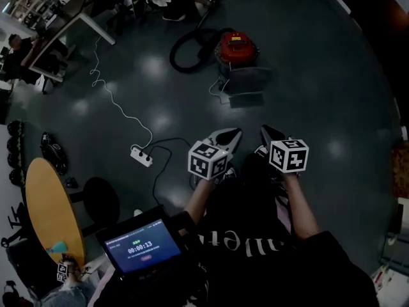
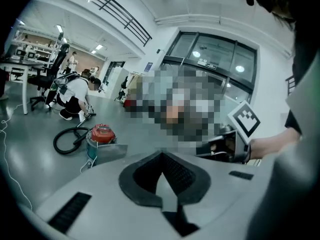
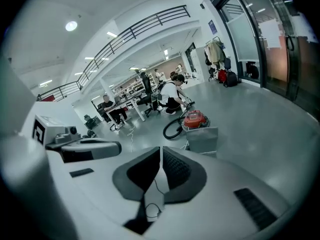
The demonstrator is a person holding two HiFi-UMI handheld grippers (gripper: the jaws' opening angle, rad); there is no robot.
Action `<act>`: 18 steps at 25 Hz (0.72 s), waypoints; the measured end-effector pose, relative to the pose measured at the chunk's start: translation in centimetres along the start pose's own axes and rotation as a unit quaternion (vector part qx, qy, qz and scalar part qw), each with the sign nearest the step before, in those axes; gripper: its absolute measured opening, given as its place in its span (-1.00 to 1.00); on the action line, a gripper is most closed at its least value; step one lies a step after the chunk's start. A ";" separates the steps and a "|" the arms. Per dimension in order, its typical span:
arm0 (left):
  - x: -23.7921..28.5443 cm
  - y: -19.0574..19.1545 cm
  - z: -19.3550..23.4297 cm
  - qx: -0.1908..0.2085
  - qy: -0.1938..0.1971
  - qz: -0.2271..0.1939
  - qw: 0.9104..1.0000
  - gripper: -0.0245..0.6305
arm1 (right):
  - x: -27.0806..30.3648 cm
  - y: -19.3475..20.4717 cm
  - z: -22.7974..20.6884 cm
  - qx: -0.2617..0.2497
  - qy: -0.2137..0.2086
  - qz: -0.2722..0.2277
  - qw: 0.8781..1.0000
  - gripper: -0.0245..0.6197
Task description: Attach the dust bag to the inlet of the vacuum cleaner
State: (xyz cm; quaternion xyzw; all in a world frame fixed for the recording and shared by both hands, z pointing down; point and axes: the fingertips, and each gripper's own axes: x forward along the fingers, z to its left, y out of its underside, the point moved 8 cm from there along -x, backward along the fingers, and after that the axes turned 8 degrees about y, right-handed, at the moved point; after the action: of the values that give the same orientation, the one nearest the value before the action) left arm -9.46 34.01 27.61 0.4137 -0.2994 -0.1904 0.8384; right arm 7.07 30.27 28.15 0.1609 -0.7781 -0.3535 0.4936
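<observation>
Where the dark floor [image 1: 319, 75] is seen from above, the left hand-held gripper [image 1: 234, 133] and the right hand-held gripper [image 1: 264, 131] are held side by side near the person, both pointed toward the far vacuum cleaner [image 1: 238, 47]. Each pair of jaws is pressed together, and nothing is gripped between them. The red vacuum cleaner is set on the floor well apart from both, with a black hose [image 1: 186, 51] looped at its left. A grey dust bag [image 1: 245, 82] is propped just beside its near side. A white power strip [image 1: 141, 156] is laid on the floor at the left.
</observation>
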 end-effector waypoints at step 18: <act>-5.2 4.7 -5.1 -0.016 0.003 -0.034 0.999 -0.91 | -6.7 4.8 4.3 -0.040 -0.021 -0.006 0.999 -0.82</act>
State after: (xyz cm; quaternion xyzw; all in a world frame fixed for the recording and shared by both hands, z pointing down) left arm -9.65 42.68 27.18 0.4106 -0.2798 -0.2225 0.8388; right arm 6.86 39.36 26.02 0.1383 -0.7727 -0.3905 0.4809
